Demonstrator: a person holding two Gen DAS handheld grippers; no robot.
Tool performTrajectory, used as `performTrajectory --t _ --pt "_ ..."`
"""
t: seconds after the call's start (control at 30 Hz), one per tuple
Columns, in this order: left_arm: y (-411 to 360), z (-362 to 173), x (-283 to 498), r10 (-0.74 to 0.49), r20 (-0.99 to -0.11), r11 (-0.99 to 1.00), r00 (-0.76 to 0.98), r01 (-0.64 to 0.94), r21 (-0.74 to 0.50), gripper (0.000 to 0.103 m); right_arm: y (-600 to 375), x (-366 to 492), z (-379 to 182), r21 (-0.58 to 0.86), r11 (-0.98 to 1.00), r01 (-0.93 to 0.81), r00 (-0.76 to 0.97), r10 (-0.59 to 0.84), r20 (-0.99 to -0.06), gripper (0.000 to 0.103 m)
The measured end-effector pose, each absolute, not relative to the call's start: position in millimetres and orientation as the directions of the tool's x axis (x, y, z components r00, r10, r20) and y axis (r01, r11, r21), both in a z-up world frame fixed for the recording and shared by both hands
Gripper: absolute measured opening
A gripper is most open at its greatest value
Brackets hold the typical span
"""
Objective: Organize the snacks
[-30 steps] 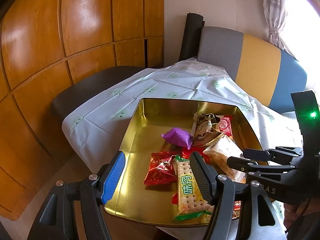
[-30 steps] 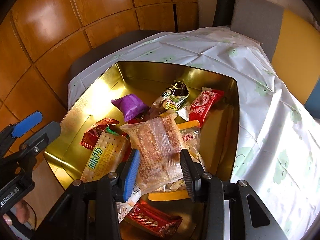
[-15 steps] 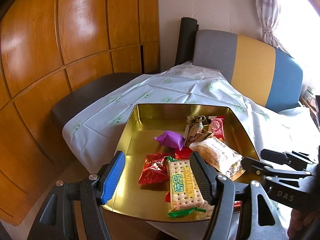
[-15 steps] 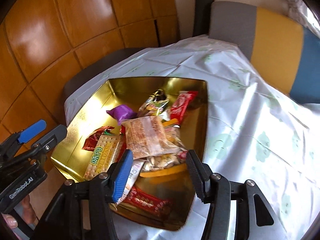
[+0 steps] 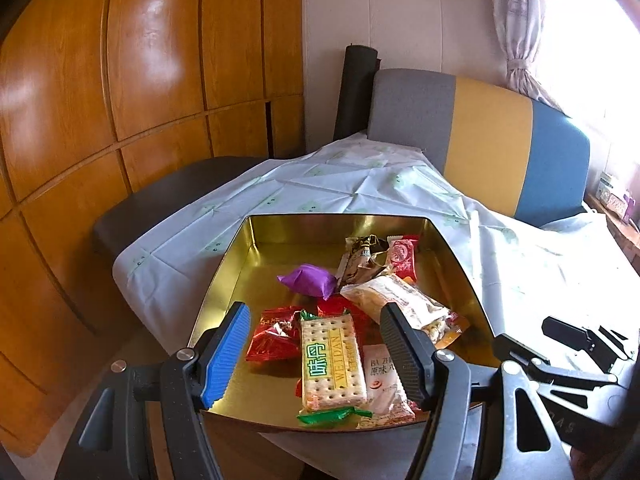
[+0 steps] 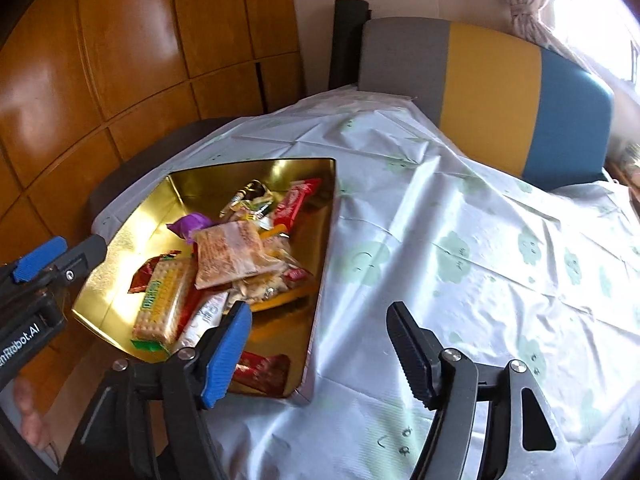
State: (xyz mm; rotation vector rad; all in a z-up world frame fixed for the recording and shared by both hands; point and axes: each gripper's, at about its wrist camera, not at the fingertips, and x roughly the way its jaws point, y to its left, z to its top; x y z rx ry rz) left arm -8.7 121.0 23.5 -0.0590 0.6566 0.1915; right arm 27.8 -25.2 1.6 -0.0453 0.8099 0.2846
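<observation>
**Gold tin of snacks at table edge: both grippers empty**

Left wrist view. Left gripper (image 5: 316, 354), bottom centre: jaws opening, already wide apart, nothing clamped; the cracker pack (image 5: 333, 362) shows between them but lies untouched in the tin. Gold tin (image 5: 224, 276), centre: holds the purple sweet (image 5: 307, 280), red packets, a clear-wrapped cake (image 5: 400, 302) and a white sachet (image 5: 386, 376). The tin's near corner appears to overhang the tablecloth (image 5: 320, 184). Risk, as judged: a downward push on that corner could tip the tin off the table.

Right wrist view. Right gripper (image 6: 318, 350), bottom centre: jaws opening, nothing between them, over bare cloth beside the tin's right wall (image 6: 326, 240). Snacks sit heaped at left of frame, the clear-wrapped cake on top of the pile. Left gripper visible at left edge. Risks, as judged: slippery wrappers could slide from a shallow pinch; closing into the heap could catch two packets; the loose cloth could drag and shift the tin.
</observation>
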Motion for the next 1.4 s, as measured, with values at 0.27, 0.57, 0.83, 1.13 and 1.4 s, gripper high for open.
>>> performTrajectory --t 0.27,0.57,0.83,1.13,1.4 --pt "111.9 26.3 -14.6 0.23 -0.571 0.97 0.788 -0.237 0.063 0.072 -27.5 19.0 5.8 0.05 0.966 -0.252 0.687 0.215 -0.695 0.077" --pt "112.8 23.5 -14.5 0.224 -0.575 0.969 0.787 -0.241 0.048 0.072 -26.0 16.8 7.7 0.043 0.967 -0.252 0.694 0.212 -0.688 0.08" --pt "114.5 22.2 -13.4 0.225 -0.578 0.968 0.784 -0.246 0.043 0.072 -23.3 17.3 7.7 0.04 0.966 -0.255 0.696 0.212 -0.686 0.081" --pt "115.1 21.4 -13.2 0.224 -0.582 0.968 0.782 -0.247 0.042 0.072 -21.6 17.5 7.3 0.041 0.965 -0.257 0.696 0.214 -0.686 0.081" --pt "115.8 23.3 -13.8 0.22 -0.577 0.969 0.787 -0.246 0.033 0.072 -20.5 17.0 6.6 0.037 0.965 -0.261 0.696 0.214 -0.686 0.082"
